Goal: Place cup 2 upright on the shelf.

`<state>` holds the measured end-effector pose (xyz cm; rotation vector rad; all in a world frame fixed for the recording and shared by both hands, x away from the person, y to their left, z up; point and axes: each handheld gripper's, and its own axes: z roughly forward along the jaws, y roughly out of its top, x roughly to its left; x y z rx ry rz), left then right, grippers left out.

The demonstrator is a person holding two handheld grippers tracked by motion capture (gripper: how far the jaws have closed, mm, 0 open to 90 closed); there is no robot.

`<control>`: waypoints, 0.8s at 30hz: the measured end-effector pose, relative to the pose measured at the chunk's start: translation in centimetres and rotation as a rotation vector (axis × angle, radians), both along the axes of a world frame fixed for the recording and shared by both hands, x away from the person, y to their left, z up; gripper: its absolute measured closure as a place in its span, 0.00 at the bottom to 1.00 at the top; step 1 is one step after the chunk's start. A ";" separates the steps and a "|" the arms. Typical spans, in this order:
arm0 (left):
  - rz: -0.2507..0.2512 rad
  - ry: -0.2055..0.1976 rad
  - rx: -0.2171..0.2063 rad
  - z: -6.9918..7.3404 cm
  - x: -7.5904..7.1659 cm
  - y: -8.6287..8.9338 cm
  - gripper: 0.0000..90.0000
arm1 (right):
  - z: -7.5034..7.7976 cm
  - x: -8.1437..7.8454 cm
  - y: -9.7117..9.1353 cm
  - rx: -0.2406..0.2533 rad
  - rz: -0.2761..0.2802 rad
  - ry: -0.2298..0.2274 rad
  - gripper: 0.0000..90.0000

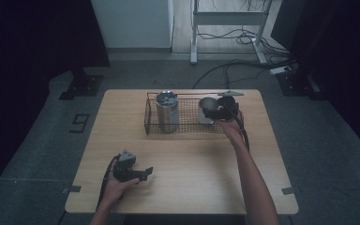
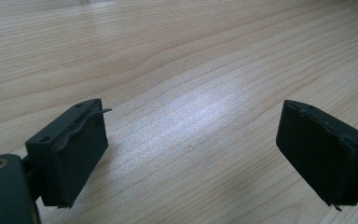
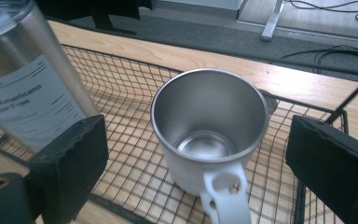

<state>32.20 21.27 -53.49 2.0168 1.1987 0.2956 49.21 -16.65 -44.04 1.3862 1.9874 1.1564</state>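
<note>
Two hand-held black grippers are at work over a pale wooden table [image 1: 183, 159] in the high view. The left gripper [image 1: 146, 172] rests low on the near left of the table, held by the person's left hand [image 1: 117, 187], with bare wood ahead of its jaws. The right gripper [image 1: 214, 112] is held out by the right hand [image 1: 232, 129] at the right end of a black wire-mesh basket [image 1: 187, 123]. Right at its tip, inside the basket, stands a steel mug with a white handle [image 1: 206, 108]; well to the gripper's left in the same basket stands a tall steel tumbler with a clear lid [image 1: 167, 111].

In the left gripper view, the left gripper [image 2: 193, 154] has its jaws set apart with nothing between them, only the wooden table [image 2: 177, 70] beyond.

In the right gripper view, the right gripper [image 3: 198, 163] has its jaws spread wide, one on each side of the mug [image 3: 209, 126] and clear of it. The mug stands upright on the mesh of the basket [image 3: 135, 177], its mouth open upward and its white handle [image 3: 226, 196] turned toward the gripper. The tumbler [image 3: 23, 88], bearing a pale label, stands just beyond the left jaw.
</note>
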 end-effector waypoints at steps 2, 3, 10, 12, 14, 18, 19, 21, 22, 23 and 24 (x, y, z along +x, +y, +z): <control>0.000 -0.001 -0.001 0.0 0.0 0.0 0.10 | 0.1 -0.6 -0.3 -0.002 0.004 -0.005 0.08; 0.000 0.000 0.000 0.0 0.0 0.0 0.10 | 0.1 -0.9 -0.5 0.000 0.007 -0.009 0.08; 0.001 0.002 0.007 0.0 0.0 0.0 0.10 | 0.5 -3.6 -1.8 0.011 0.030 -0.035 0.11; 0.002 0.001 0.007 0.0 0.0 0.0 0.10 | 0.3 -4.4 -2.2 0.015 0.036 -0.036 0.12; 0.002 0.002 0.011 -0.1 0.0 0.0 0.10 | 0.0 -5.4 -2.8 0.017 0.044 -0.040 0.13; 0.006 0.003 0.015 -0.2 0.0 -0.1 0.10 | -0.7 -7.2 -3.6 0.027 0.053 -0.043 0.14; 0.006 0.004 0.015 -0.2 0.0 -0.1 0.10 | -0.8 -7.6 -3.7 0.029 0.053 -0.045 0.14; 0.004 0.004 0.016 -0.2 0.0 -0.1 0.10 | -1.2 -8.4 -4.1 0.028 0.060 -0.045 0.15; 0.003 0.004 0.019 -0.2 0.0 -0.1 0.10 | -1.5 -8.8 -4.2 0.031 0.063 -0.046 0.15; 0.003 0.005 0.020 -0.3 0.0 -0.1 0.10 | -1.7 -9.2 -4.4 0.031 0.064 -0.046 0.15; 0.006 0.007 0.018 -0.3 0.0 -0.1 0.10 | -1.9 -9.6 -4.5 0.034 0.064 -0.047 0.15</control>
